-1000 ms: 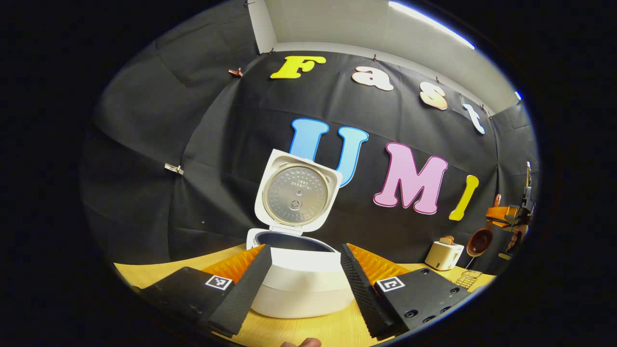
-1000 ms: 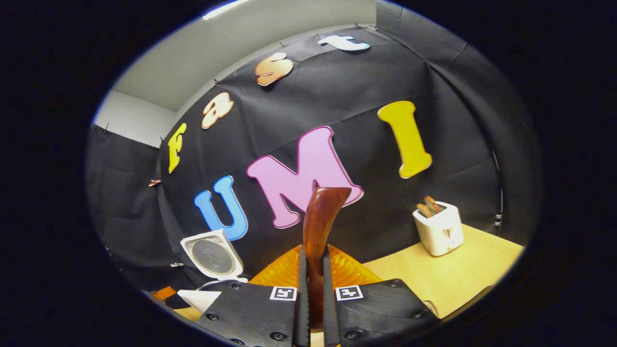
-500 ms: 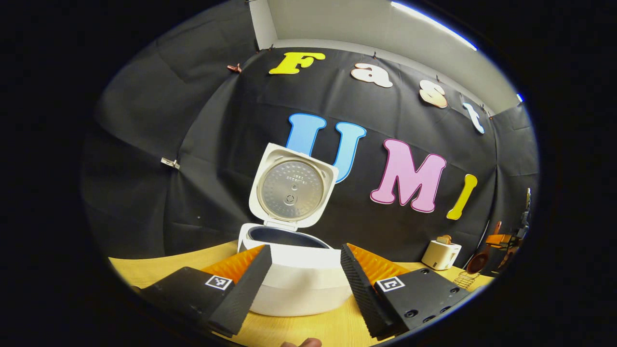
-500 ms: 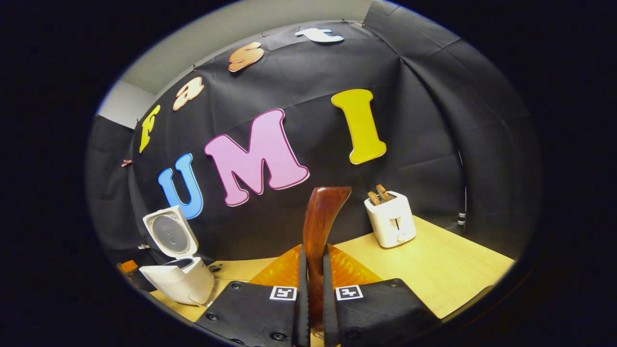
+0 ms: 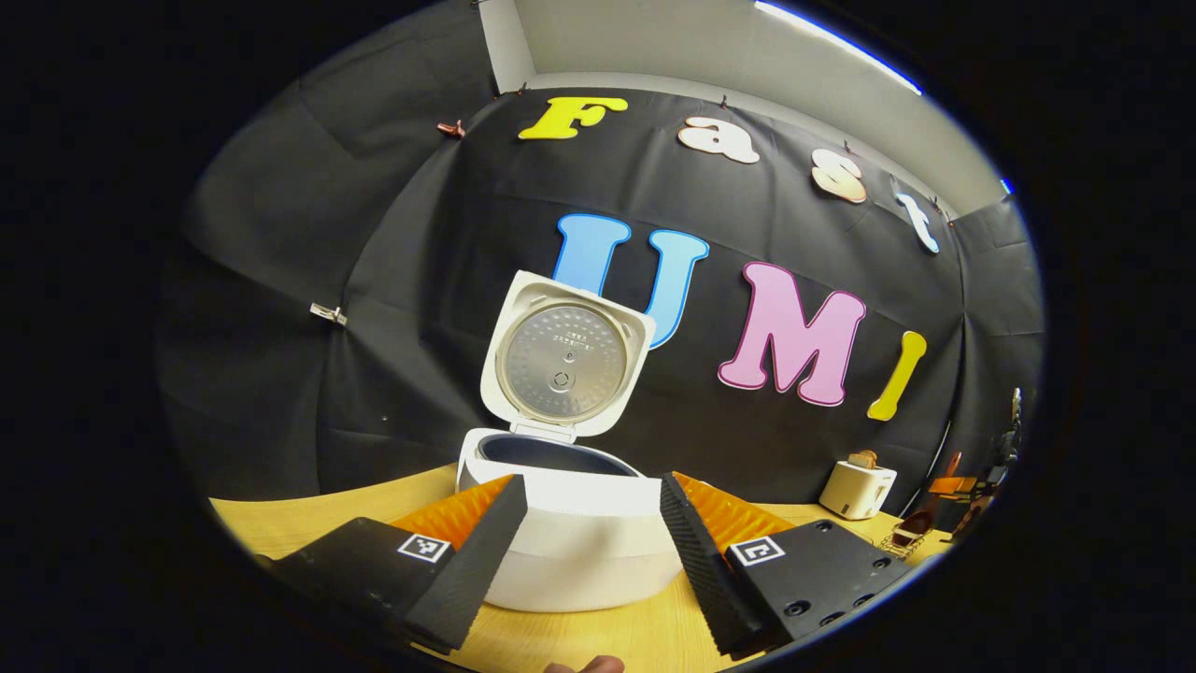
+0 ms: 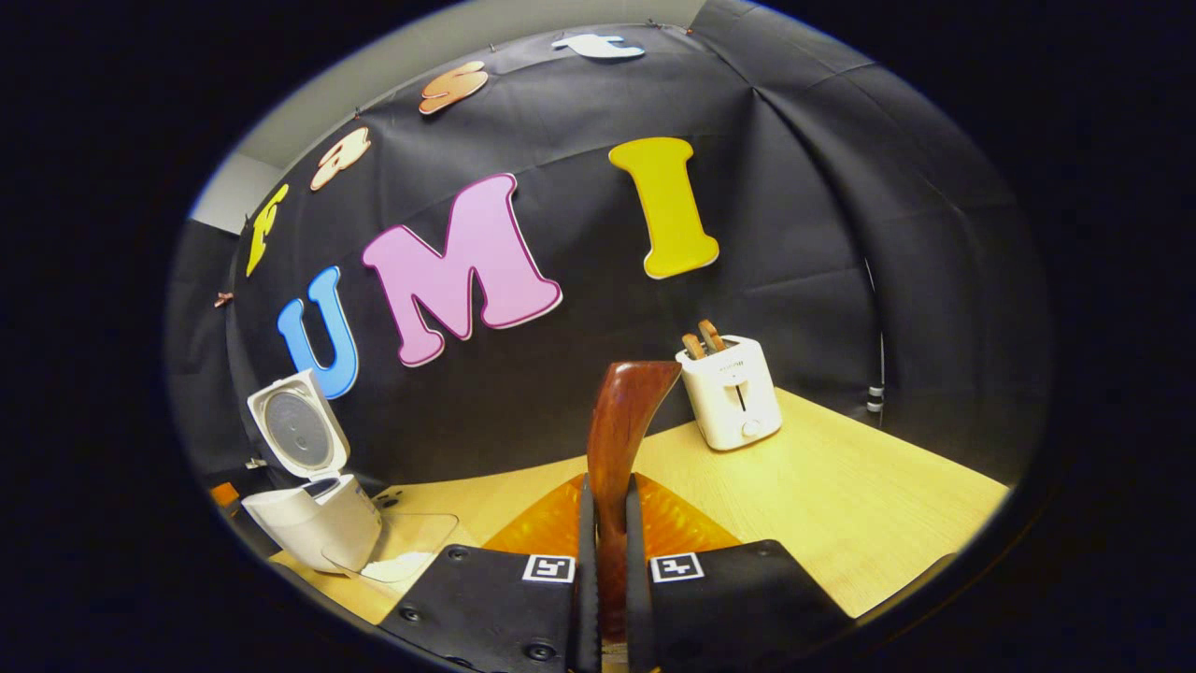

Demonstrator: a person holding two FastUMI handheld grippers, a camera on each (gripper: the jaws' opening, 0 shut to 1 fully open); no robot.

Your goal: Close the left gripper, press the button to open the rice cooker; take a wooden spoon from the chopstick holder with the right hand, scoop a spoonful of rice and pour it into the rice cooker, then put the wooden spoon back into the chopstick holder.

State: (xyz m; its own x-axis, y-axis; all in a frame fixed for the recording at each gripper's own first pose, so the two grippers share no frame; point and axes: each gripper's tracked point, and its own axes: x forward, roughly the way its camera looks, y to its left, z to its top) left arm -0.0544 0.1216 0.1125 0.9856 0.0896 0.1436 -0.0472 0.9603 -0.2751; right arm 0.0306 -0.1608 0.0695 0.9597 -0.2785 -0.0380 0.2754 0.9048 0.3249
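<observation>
You have one rice cooker (image 5: 570, 523), lid up, at the bench's back edge, and one toaster (image 6: 731, 393) toward its right end. Your left gripper (image 5: 584, 551) is spread wide, level before the cooker; your right gripper (image 6: 605, 570) pinches one wooden spoon (image 6: 621, 421) upright

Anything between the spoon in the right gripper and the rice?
Nothing visible. The right gripper is shut on the spoon; the rice lies in a clear tray to its lower left, beside the open cooker. The table between them is bare; the toaster stands off right.
</observation>
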